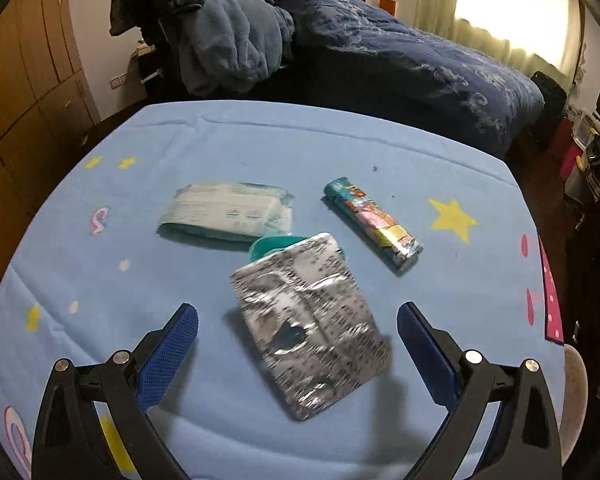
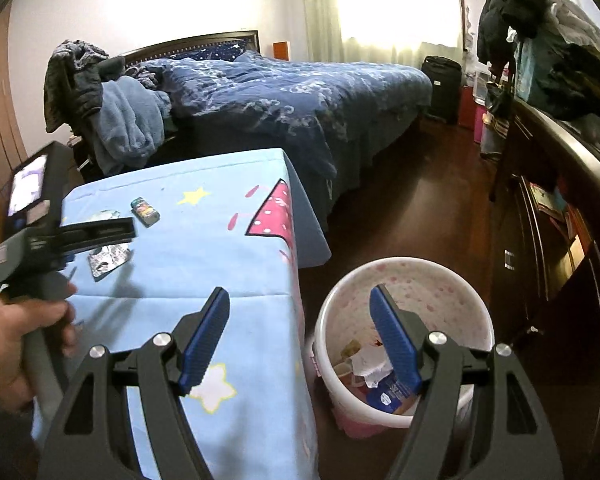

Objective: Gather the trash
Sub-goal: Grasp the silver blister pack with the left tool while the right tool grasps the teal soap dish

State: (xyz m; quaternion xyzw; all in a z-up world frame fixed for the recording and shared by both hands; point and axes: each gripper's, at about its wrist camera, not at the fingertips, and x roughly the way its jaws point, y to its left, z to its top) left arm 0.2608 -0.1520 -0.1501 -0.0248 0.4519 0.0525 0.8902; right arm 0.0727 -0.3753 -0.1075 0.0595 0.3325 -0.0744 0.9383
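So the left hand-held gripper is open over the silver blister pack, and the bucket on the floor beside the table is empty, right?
Not quite. The bucket already holds trash, as the right wrist view shows. The rest stands: the left hand-held gripper is open over the silver blister pack, and the bucket sits on the floor beside the table.

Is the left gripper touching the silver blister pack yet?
Apart. In the left wrist view, the left gripper is open, and blue cloth shows between each finger and the silver blister pack lying between them.
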